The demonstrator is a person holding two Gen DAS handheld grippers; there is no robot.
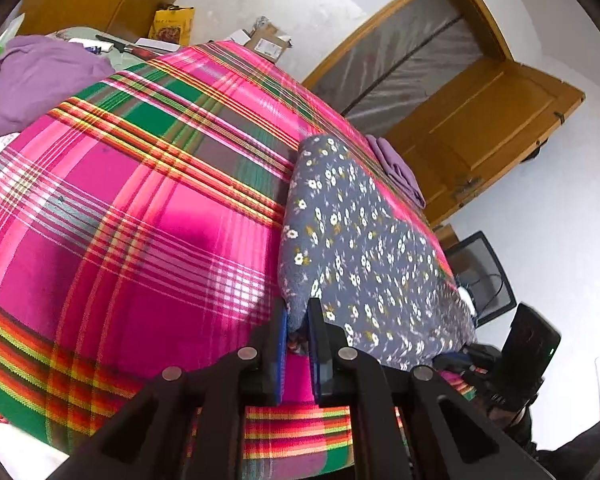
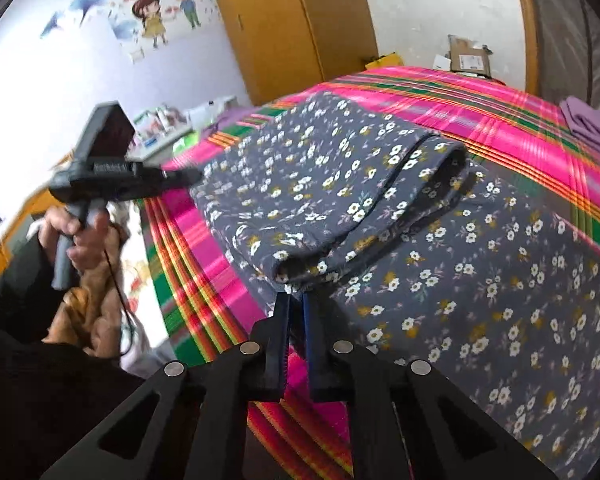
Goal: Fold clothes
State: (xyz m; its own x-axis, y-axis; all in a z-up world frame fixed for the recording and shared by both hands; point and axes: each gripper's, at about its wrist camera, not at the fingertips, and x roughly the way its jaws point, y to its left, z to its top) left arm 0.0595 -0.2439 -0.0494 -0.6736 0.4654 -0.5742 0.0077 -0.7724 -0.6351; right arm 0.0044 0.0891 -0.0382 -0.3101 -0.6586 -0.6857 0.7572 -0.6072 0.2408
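The floral garment lies partly folded on the plaid bedspread (a purple cloth sits farther back). The left gripper pinches one near corner, the right gripper another near edge.

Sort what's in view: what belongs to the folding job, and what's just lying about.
In the job: floral garment; left gripper and right gripper, both clamped on its near edge.

Lying about: folded purple cloth; cardboard box; purple garment; plaid bedspread.
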